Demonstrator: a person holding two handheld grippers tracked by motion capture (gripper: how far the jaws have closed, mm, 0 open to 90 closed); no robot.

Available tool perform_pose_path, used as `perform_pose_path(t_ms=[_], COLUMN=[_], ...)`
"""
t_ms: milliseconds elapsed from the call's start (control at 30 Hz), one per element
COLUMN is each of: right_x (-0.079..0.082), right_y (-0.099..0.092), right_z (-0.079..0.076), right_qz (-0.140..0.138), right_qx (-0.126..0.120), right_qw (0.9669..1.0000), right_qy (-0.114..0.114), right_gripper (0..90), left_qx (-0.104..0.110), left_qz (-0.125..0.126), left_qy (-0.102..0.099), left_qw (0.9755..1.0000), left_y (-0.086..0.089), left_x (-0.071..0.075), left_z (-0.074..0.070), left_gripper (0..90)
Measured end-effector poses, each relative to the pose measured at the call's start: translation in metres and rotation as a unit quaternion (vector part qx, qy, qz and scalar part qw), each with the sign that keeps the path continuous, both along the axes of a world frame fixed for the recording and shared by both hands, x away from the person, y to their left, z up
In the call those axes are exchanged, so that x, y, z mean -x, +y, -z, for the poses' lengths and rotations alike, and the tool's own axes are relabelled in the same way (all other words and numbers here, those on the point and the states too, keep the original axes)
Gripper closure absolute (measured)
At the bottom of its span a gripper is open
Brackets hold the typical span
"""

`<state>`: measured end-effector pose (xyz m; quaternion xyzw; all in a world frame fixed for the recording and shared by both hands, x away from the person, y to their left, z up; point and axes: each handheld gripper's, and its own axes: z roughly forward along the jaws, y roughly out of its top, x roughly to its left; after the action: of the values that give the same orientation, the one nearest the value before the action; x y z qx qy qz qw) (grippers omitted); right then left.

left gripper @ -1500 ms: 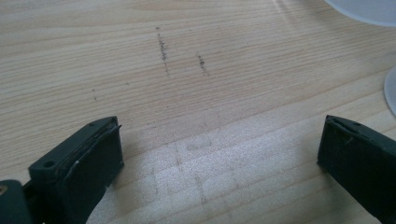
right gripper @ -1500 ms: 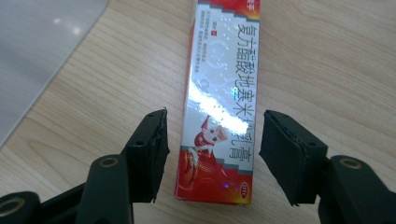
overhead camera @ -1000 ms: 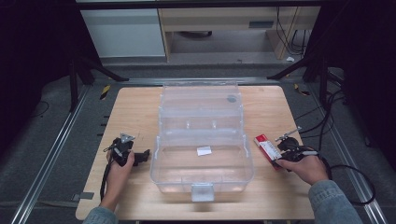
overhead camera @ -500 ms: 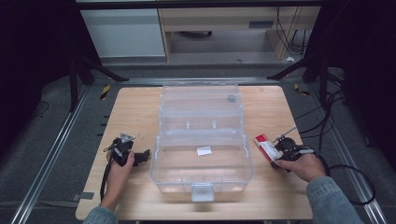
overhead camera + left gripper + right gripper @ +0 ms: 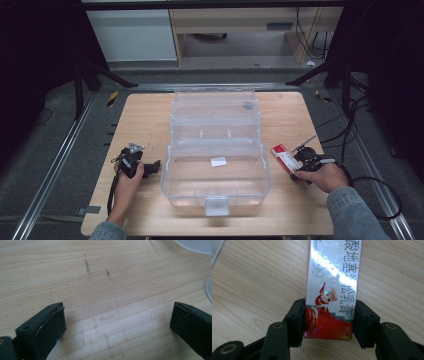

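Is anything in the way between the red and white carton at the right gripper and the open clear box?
Nothing visible lies on the bare wood between the carton, flanked by the right gripper, and the clear box. Its near wall must still be cleared; the lid stands open.

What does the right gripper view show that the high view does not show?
Right gripper view: the print on the red and white box, a cartoon figure and Chinese characters, with the right gripper fingers against both its long sides, having just been closing.

High view: the clear plastic case standing open, the left gripper, both the person's hands.

Both: the box lying on the wooden table.
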<state>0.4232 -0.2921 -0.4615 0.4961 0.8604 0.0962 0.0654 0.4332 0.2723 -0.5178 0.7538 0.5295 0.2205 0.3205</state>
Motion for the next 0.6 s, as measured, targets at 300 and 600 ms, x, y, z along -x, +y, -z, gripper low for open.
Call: perform_pose_path(t_ms=[300,600], right_x=[-0.002,0.017], right_y=[0.0,-0.014], right_z=[-0.001,-0.03], right_qz=[-0.01,0.0], right_qx=[0.002,-0.044], right_qw=[0.9999,0.9953], right_qy=[-0.003,-0.086], right_gripper=[51.4,51.5], left_qx=[0.0,0.001], left_qz=[0.0,0.0], left_qy=[0.0,-0.001], left_qw=[1.0,1.0], left_y=[0.0,0.0], left_x=[0.0,0.0], left_z=[0.0,0.0], left_gripper=[0.0,0.0])
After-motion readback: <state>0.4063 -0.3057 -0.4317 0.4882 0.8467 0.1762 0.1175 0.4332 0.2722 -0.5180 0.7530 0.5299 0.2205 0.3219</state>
